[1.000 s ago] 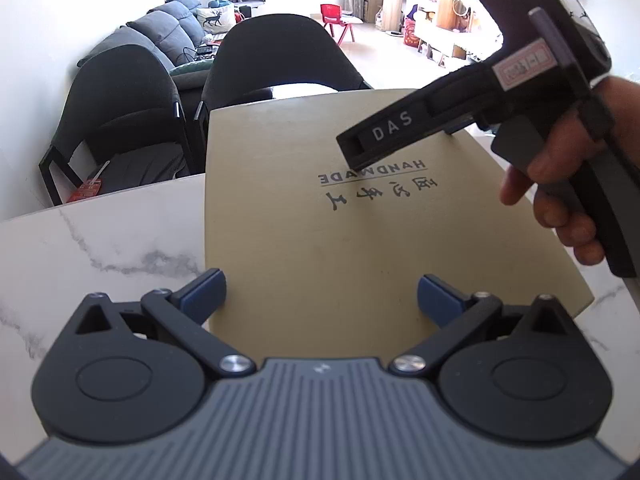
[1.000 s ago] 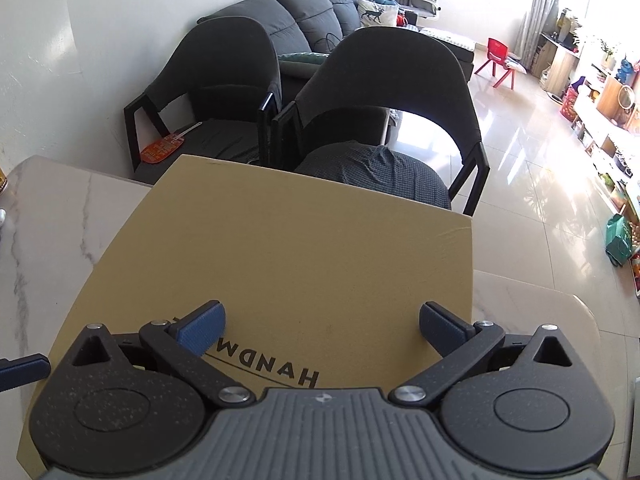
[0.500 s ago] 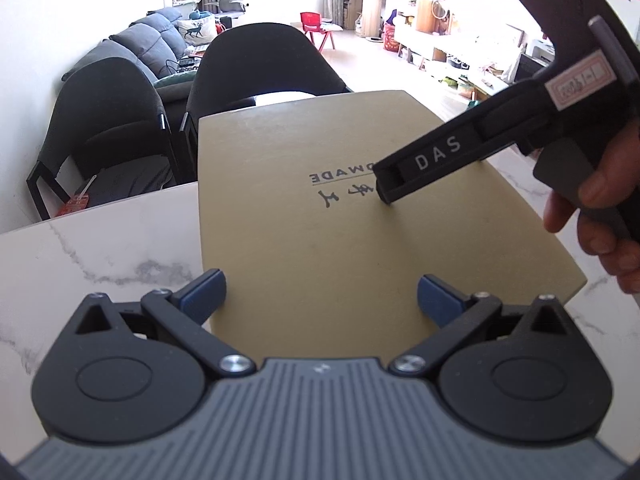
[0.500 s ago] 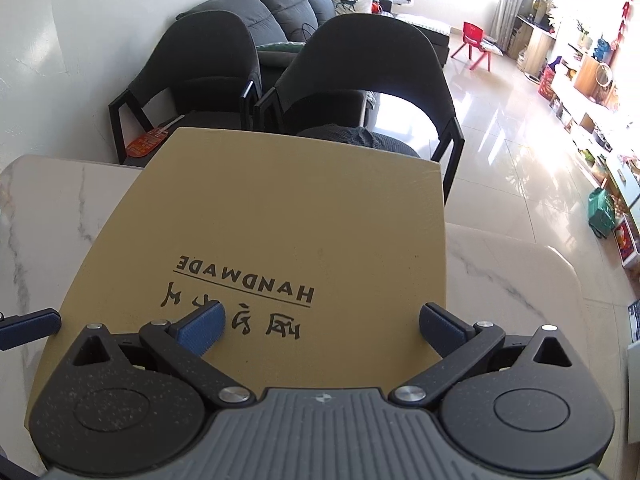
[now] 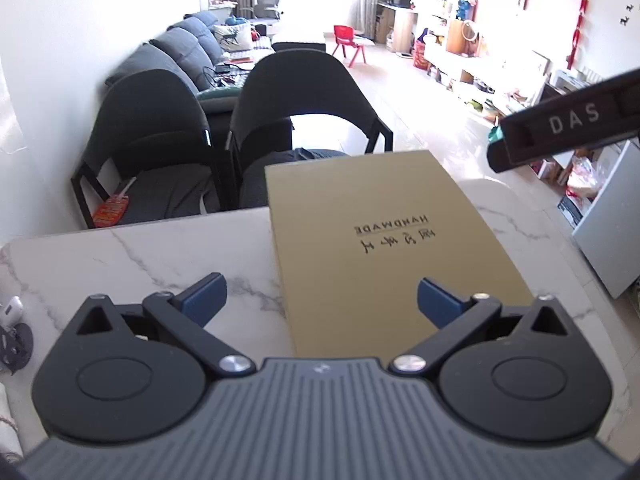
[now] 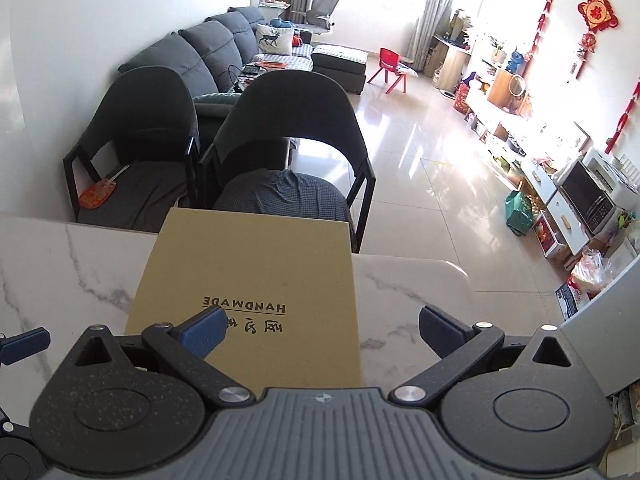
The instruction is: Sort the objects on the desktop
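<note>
- left hand-held gripper [image 5: 322, 298]: jaws spread wide, empty, raised above the near edge of the marble surface [image 5: 160, 256].
- right hand-held gripper [image 6: 322, 328]: jaws equally wide, nothing between them, hovering over the near end of the tan box [image 6: 256, 280].
- tan box: flat on the surface, printed "handmade", its far end overhanging toward a dark chair [image 6: 288, 120].

Both wrist cameras sit low and close over the white marble-patterned tabletop [image 5: 160, 248], looking forward past their own 2 blue-tipped fingers toward 2 dark curved-back chairs [image 6: 292, 120] and the living room. Left view sits further left; right view further right. Both share the flat tan cardboard box printed HANDMADE [image 5: 384, 232].
</note>
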A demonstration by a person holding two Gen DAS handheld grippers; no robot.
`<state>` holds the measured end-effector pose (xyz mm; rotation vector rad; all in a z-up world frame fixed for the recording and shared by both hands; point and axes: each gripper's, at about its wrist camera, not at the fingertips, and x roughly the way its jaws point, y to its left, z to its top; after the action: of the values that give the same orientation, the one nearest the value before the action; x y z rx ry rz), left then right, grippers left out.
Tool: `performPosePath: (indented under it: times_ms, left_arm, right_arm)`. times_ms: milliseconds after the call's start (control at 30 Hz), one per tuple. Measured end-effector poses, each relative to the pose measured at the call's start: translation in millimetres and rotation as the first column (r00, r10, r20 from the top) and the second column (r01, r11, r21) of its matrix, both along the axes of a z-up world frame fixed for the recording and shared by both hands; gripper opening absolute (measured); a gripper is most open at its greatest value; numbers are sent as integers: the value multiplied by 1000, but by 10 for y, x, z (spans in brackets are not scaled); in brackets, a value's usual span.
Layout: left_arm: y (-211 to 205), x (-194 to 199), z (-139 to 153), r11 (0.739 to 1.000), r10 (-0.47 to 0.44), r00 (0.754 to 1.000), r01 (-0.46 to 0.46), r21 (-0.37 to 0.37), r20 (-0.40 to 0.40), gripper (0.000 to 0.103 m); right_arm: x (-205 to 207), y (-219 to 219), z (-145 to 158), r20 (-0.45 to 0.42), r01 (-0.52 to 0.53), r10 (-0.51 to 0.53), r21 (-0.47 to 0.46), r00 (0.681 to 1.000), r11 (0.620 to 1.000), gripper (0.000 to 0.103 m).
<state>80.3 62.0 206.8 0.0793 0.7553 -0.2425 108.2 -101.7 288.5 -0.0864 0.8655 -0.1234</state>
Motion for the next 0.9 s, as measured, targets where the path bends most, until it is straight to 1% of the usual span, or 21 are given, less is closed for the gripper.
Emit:
performPosePath:
  times_ms: [133, 267, 367, 500, 633, 700, 900]
  left_arm:
    - [-11, -138, 311, 999, 35, 997, -35, 4, 71, 103]
    - [-80, -259, 482, 996, 85, 991, -84, -8, 100, 103]
    - [-138, -342, 553, 994, 112, 988, -111, -18, 103, 103]
    - [-249, -425, 583, 991, 134, 986, -134, -9, 103, 103]
    - [-329, -538, 597, 988, 152, 984, -151, -23, 95, 103]
    - [-356, -587, 598, 986, 164, 982, -163, -16, 90, 103]
    - [-362, -693, 605, 984, 178, 980, -179, -3, 88, 103]
  right_arm:
    - [-134, -45, 303, 21, 11, -12, 30, 1000, 999, 103]
    - [-255, -109, 524, 48, -4, 3, 32, 999, 999, 103]
    - [-366, -192, 667, 72, -13, 11, 27, 997, 1000, 103]
    - [-518, -391, 740, 84, -18, 13, 61, 996, 998, 103]
    - [-635, -525, 731, 76, -35, 30, 63, 997, 997, 103]
    - [-693, -581, 724, 76, -38, 33, 69, 997, 997, 103]
    - [-860, -641, 721, 70, -49, 43, 89, 997, 995, 103]
